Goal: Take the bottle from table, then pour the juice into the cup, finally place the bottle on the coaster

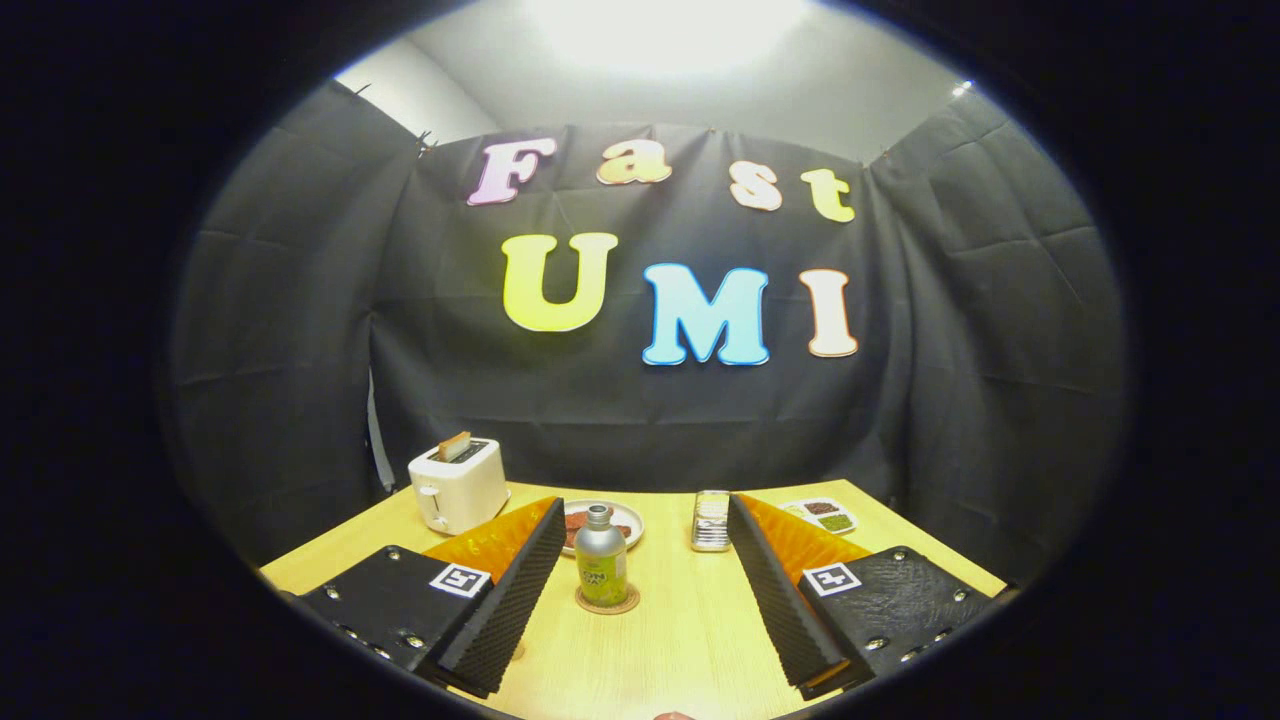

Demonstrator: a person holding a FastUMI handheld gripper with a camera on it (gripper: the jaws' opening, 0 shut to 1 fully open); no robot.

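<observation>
Bottle (601,567) stands upright on the coaster (607,601), between and just beyond the fingers; gripper (640,590) gapes wide, holding nothing; placement looks done, though whether the cup (711,520) got juice is unclear.

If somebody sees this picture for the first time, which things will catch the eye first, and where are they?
The eye goes first to the small bottle, standing upright on a round coaster on the wooden table, between the open fingers of the tongs, touching neither. Beyond the left finger stands a pale toaster with a slice sticking out. A glass cup stands further back, close to the right finger's tip.
</observation>
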